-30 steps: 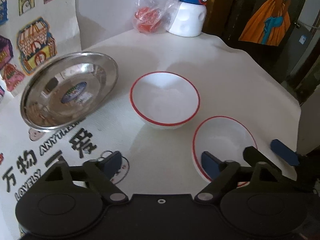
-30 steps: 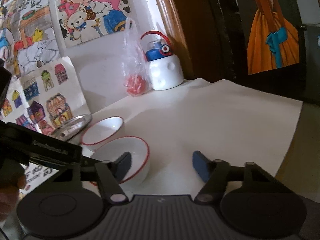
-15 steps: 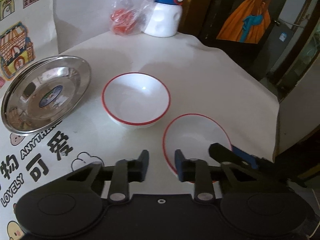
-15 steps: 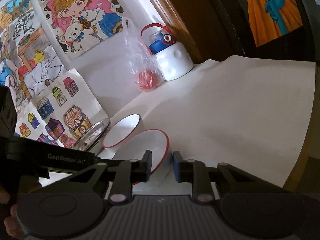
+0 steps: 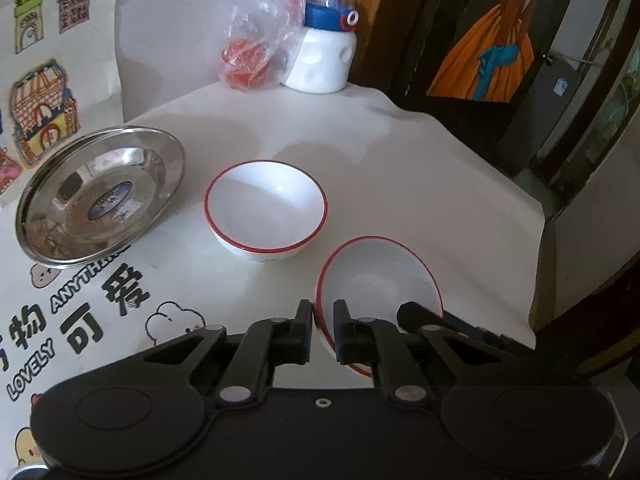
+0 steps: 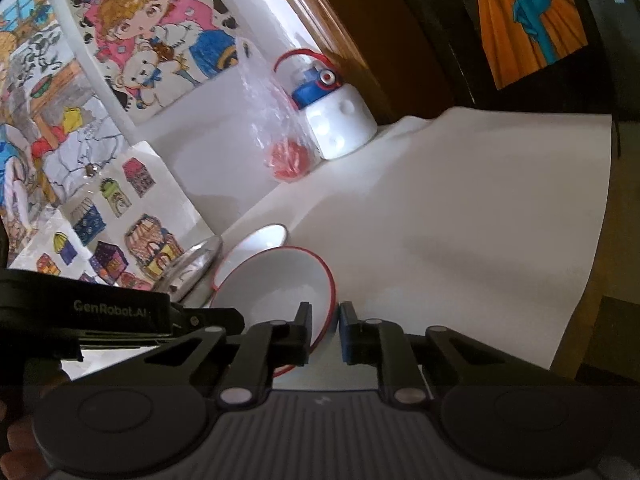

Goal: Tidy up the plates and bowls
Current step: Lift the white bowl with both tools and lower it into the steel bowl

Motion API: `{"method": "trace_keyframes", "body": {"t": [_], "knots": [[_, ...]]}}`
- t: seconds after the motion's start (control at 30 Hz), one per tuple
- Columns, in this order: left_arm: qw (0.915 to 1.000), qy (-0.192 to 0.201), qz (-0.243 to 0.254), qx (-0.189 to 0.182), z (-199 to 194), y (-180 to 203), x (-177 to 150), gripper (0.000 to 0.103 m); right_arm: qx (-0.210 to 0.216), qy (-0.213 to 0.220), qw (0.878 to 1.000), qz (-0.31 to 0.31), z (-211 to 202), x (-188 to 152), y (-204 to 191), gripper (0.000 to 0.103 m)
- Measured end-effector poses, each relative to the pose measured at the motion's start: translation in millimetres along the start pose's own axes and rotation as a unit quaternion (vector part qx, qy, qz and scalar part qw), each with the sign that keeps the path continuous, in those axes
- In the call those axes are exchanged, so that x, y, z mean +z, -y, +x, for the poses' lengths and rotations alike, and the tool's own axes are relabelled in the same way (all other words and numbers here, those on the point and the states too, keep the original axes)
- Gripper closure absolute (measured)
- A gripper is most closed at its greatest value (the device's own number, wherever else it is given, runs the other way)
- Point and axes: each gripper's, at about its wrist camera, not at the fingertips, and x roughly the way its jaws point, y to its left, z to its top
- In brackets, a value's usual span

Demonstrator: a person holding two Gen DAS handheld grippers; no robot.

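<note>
A white bowl with a red rim (image 5: 380, 280) is held tilted above the white table by both grippers. My left gripper (image 5: 323, 320) is shut on its near-left rim. My right gripper (image 6: 325, 320) is shut on the opposite rim of the same bowl (image 6: 276, 284); its black frame shows behind the bowl in the left wrist view (image 5: 424, 316). A second red-rimmed white bowl (image 5: 266, 208) stands upright on the table, just beyond the held one, and shows in the right wrist view (image 6: 262, 238). A steel plate (image 5: 100, 196) lies at the left.
A white bottle with a blue lid (image 5: 324, 56) and a plastic bag with red contents (image 5: 256, 52) stand at the table's back edge by the wall. The table edge (image 5: 536, 216) drops off at the right. A printed cloth (image 5: 80, 312) covers the left side.
Both grippers went from open to shut on opposite rims of the near bowl. The bowl has come up off the table and tilted.
</note>
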Motion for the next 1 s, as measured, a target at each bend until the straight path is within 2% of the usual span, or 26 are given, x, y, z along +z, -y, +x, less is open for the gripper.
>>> {"method": "trace_keyframes", "body": {"t": [0.2,0.5,0.63,0.77,1.0], "knots": [[0.9996,0.024,-0.010,-0.010,-31.5,-10.2,-6.4,0.092,0.014,0.020,0.999,-0.026,-23.6,1.2,-32.9,0.087],[0.9969,0.072,-0.030,-0.010,-106.6,-44.8,-29.6,0.092,0.047,0.025,0.996,-0.069,-48.5,-14.8,-102.3,0.087],[0.9955,0.083,-0.045,-0.007,-138.3,-68.3,-45.8,0.092,0.065,0.010,0.993,-0.097,-55.2,-30.7,-135.7,0.087],[0.9947,0.082,-0.061,0.011,-165.7,-93.0,-67.1,0.092,0.079,-0.015,0.990,-0.120,-61.2,-48.4,-162.8,0.087],[0.9951,0.054,-0.081,0.017,-183.4,-125.0,-108.8,0.092,0.069,-0.068,0.986,-0.135,-63.4,-73.4,-183.9,0.087]]}}
